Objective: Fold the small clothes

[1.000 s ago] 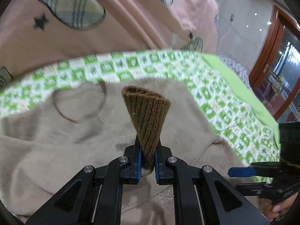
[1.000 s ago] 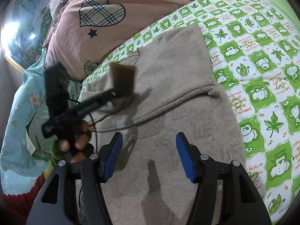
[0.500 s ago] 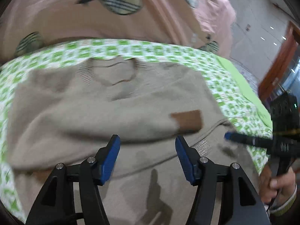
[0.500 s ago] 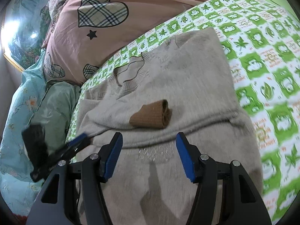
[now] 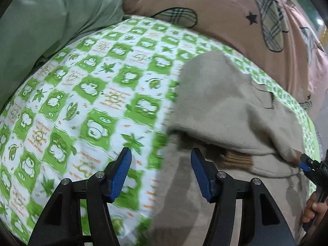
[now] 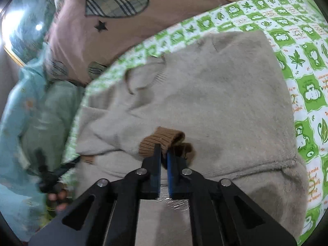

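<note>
A beige knit sweater (image 6: 215, 94) lies flat on the green-and-white checked sheet, one sleeve folded across its chest. My right gripper (image 6: 164, 148) is closing its jaws on that sleeve's brown ribbed cuff (image 6: 162, 136), and the pads pinch the cuff's near edge. In the left wrist view the sweater (image 5: 221, 102) fills the right side, with a second brown cuff (image 5: 237, 160) peeking from under a fold. My left gripper (image 5: 160, 150) stands open and holds nothing. It hovers over the sweater's left edge, where it meets the sheet (image 5: 92, 94).
A pink quilt (image 6: 86, 32) with plaid hearts and stars is heaped behind the sweater. A pale green pillow (image 5: 45, 20) and light blue bedding (image 6: 18, 106) lie off the sheet's left side. A hand (image 5: 313, 209) grips the right gripper's handle.
My left gripper let go of the brown cuff onto the sweater's chest, then swung left to the sweater's edge. My right gripper moved onto the dropped cuff and closed on it.
</note>
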`<state>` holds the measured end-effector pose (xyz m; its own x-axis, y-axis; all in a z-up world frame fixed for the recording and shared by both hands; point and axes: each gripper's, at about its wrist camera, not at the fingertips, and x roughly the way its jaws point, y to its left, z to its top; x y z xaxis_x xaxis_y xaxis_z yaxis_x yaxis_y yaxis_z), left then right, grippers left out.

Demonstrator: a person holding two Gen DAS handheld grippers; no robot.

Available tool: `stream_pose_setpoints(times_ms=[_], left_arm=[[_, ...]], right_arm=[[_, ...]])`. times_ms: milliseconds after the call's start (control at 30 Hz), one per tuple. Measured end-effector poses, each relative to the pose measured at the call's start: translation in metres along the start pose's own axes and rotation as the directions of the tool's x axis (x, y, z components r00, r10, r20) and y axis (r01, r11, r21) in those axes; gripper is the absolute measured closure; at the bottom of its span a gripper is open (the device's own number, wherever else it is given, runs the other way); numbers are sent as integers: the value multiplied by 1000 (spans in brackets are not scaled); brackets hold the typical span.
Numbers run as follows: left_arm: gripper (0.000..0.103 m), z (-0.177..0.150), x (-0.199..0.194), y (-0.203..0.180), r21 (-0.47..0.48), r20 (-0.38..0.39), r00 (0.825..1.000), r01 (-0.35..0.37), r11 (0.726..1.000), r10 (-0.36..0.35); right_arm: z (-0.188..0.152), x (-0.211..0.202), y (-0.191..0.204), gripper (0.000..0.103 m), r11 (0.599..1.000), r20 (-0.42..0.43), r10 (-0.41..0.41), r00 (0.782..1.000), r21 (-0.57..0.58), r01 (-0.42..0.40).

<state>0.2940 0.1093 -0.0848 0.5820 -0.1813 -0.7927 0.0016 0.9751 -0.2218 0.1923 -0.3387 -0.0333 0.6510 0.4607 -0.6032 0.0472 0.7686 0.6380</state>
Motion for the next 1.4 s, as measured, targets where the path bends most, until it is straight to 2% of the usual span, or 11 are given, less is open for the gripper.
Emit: stream_pose_setpoints(times_ms=[167,267,400,600,733,833,900,967,1100,1333,1400], left_arm=[[43,4,8,6,4,-2,1000,-20,1000,20],[43,7,14,-4,14,-2,999,-44,999,44],[43,8,18,-11,9,-3,997,-71,997,71],[42,3,22,-22,42,13,993,-121,992,121],[41,-2,19,-22,39,29,990,-142,989,141],[41,-7,18,-22,38,38,986,-163,986,161],[41,-10,16,-22,36,48,985,-168,985,167],[40,-12,15,-21,30,59,983,-174,984,172],[40,-18,11,-20,29,80,981,-177,984,174],[40,-19,9,-9,-12,86,989,-116,993,117],[40,-20,7,-8,-19,93,989,-109,994,110]], right_arm=[[13,-57,-14,97,946,122,270,955,148,-287],[16,-59,-34,97,977,92,90,992,186,-106],[9,-47,-47,97,982,48,-71,996,180,62],[6,-34,-47,97,965,37,-239,970,123,233],[7,-35,-36,95,920,57,-388,920,91,382],[7,-45,-4,73,956,140,-294,945,28,294],[11,-32,23,23,975,126,-206,970,-55,214],[17,-1,52,22,991,36,-50,998,-124,54],[38,81,108,22,968,-141,132,981,-197,-159],[77,211,170,21,929,-327,105,939,-305,-210],[71,249,182,21,915,-462,36,886,-342,-216]])
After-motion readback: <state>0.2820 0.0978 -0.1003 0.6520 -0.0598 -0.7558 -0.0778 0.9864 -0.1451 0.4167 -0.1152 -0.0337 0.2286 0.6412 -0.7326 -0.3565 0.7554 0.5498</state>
